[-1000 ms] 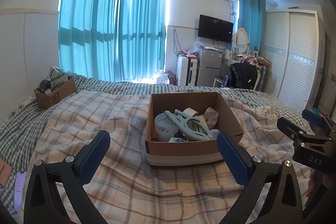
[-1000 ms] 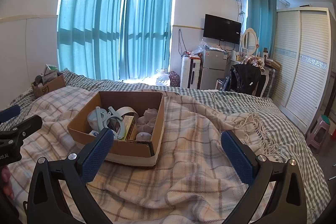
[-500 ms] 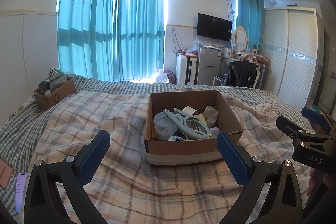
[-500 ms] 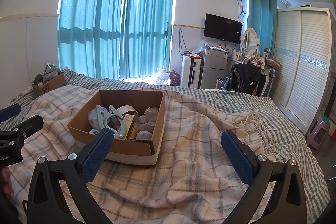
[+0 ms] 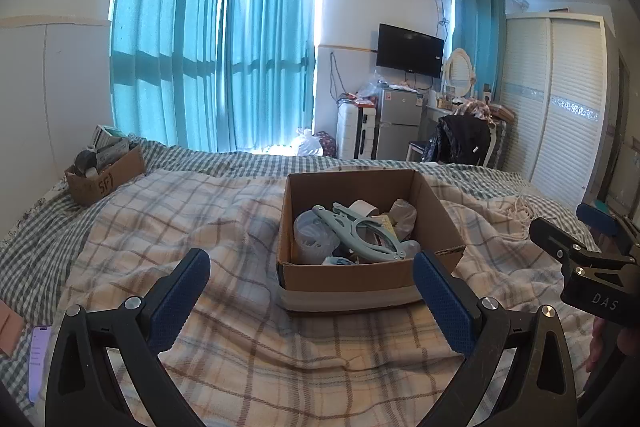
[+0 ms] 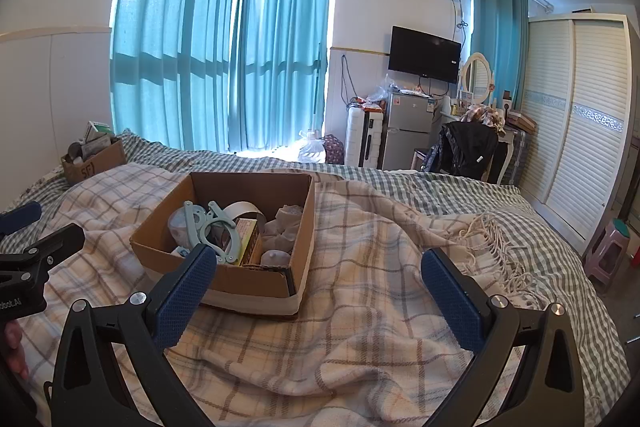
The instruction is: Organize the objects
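An open cardboard box sits on the plaid blanket in the middle of the bed; it also shows in the right wrist view. It holds a pale green plastic hanger clip, a tape roll, a clear tub and wrapped white items. My left gripper is open and empty, just in front of the box. My right gripper is open and empty, in front of the box and to its right.
A second, smaller cardboard box with items stands at the bed's far left corner. A phone lies at the near left edge. Fringe of the blanket lies to the right. Wardrobe, fridge and chair stand beyond the bed.
Both views have shifted slightly; the box sits a little lower and nearer in the left wrist view. Both grippers stay open and empty.
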